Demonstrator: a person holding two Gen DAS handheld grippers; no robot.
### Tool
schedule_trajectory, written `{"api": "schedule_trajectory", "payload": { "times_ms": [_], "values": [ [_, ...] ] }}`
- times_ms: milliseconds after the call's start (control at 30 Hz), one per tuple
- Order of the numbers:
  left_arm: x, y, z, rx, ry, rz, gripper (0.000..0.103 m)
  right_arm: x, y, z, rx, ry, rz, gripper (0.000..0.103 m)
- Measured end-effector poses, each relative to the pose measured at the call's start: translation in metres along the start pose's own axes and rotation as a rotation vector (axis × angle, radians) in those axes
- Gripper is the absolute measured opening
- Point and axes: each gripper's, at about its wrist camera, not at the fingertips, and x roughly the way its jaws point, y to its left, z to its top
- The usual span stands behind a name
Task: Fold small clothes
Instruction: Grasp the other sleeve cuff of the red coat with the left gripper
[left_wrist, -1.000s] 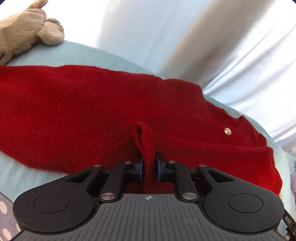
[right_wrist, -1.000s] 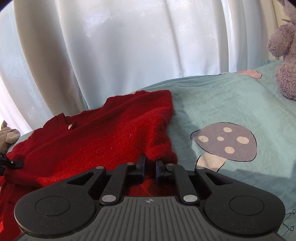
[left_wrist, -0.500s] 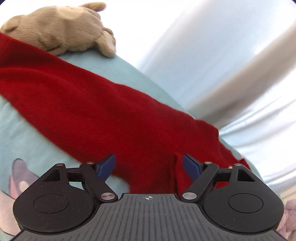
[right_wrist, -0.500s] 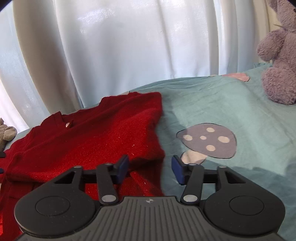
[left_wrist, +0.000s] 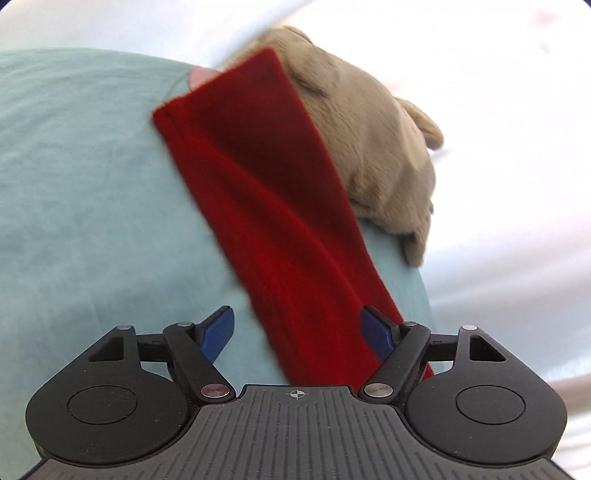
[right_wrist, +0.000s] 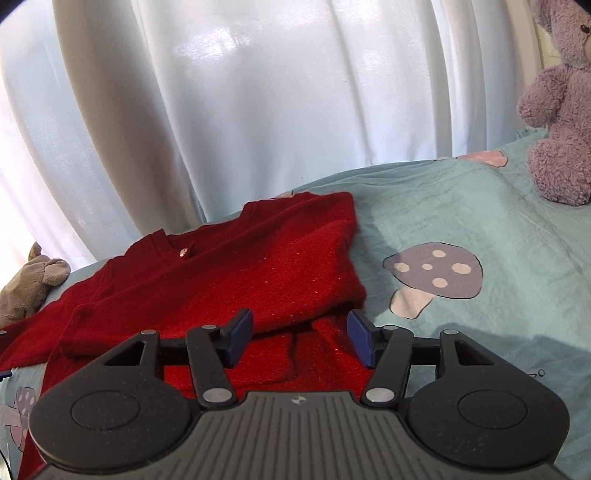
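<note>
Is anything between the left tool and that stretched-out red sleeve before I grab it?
Nothing visible: the red sleeve already runs between the closing jaws of the left tool, unpinched. The tan plush toy lies against its far end.

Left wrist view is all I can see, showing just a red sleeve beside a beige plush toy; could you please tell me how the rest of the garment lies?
Observer: The red cardigan lies on the bedsheet with its upper layer folded over a lower one.
Operator: Thank you. Is the right gripper holding it?
Observer: No, the right gripper hovers over the cardigan's near edge with its jaws open and nothing pinched.
Operator: Is anything else on that side?
Observer: A purple plush toy sits at the far right of the bedsheet, apart from the cardigan.
</note>
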Motion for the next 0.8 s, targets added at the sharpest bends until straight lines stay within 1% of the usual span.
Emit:
{"api": "schedule_trajectory", "payload": {
  "times_ms": [67,100,233,267,333,400,433,467,500,567,600,633,700,800],
  "values": [
    [0.001,0.012,0.015,-0.033,-0.034,0.022,0.078,0.002,0.006,-0.001,-0.011,0.004,0.008,0.057],
    [0.003,0.018,0.022,-0.053,-0.044,0.021,0.075,0.003,0.009,-0.001,-0.014,0.007,0.008,0.057],
    [0.009,0.038,0.043,-0.122,-0.102,-0.021,0.073,0.008,0.020,-0.002,-0.031,0.024,0.004,0.057],
    [0.011,0.042,0.047,-0.135,-0.117,-0.032,0.070,0.009,0.023,-0.002,-0.038,0.028,0.003,0.057],
    [0.018,0.046,0.054,-0.157,-0.133,-0.055,0.062,0.012,0.030,-0.001,-0.057,0.031,0.001,0.057],
    [0.024,0.049,0.060,-0.173,-0.141,-0.065,0.049,0.015,0.037,-0.001,-0.070,0.034,0.000,0.057],
    [0.027,0.049,0.063,-0.177,-0.143,-0.063,0.044,0.016,0.040,-0.002,-0.073,0.034,0.002,0.057],
    [0.027,0.052,0.065,-0.177,-0.142,-0.057,0.034,0.016,0.042,-0.003,-0.076,0.034,0.004,0.057],
    [0.029,0.053,0.067,-0.177,-0.143,-0.047,0.026,0.016,0.045,-0.004,-0.080,0.036,0.006,0.057],
    [0.027,0.058,0.068,-0.186,-0.140,-0.051,0.024,0.017,0.051,-0.006,-0.095,0.042,0.011,0.057],
    [0.026,0.059,0.068,-0.189,-0.143,-0.047,0.021,0.016,0.053,-0.006,-0.104,0.043,0.010,0.057],
    [0.025,0.059,0.067,-0.181,-0.150,-0.043,0.020,0.016,0.054,-0.006,-0.110,0.043,0.008,0.057],
    [0.018,0.052,0.063,-0.128,-0.176,-0.026,0.017,0.014,0.055,-0.006,-0.113,0.035,0.006,0.057],
    [0.001,0.025,0.054,0.014,-0.245,-0.011,0.016,0.013,0.055,-0.005,-0.106,0.026,0.005,0.057]
  ]
}}
